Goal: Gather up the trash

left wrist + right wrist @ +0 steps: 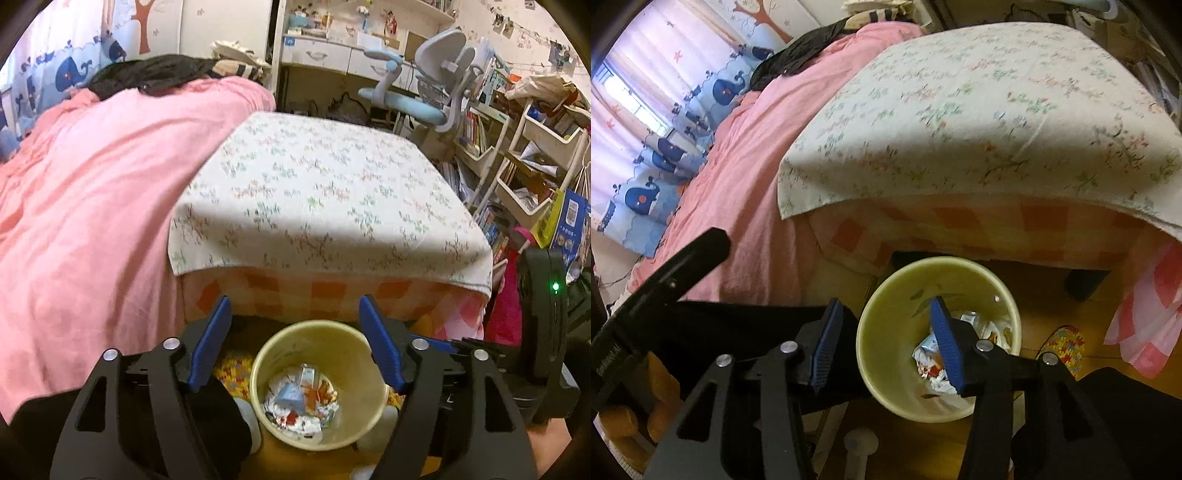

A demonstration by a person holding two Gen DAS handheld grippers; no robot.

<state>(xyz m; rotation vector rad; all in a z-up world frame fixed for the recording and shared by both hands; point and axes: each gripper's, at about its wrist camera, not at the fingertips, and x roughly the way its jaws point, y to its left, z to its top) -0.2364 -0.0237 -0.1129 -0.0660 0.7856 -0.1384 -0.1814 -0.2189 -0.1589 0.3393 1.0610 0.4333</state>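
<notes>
A pale yellow waste bin stands on the wooden floor in front of the table, with crumpled wrappers and paper trash at its bottom. My left gripper hangs open and empty right above the bin, its blue pads either side of the rim. In the right wrist view the same bin holds the trash. My right gripper is open and empty over the bin's left rim, one pad above the inside, the other outside it.
A table with a floral cloth stands just behind the bin. A bed with a pink cover lies to the left. A desk chair and shelf carts stand at the right. A colourful slipper lies right of the bin.
</notes>
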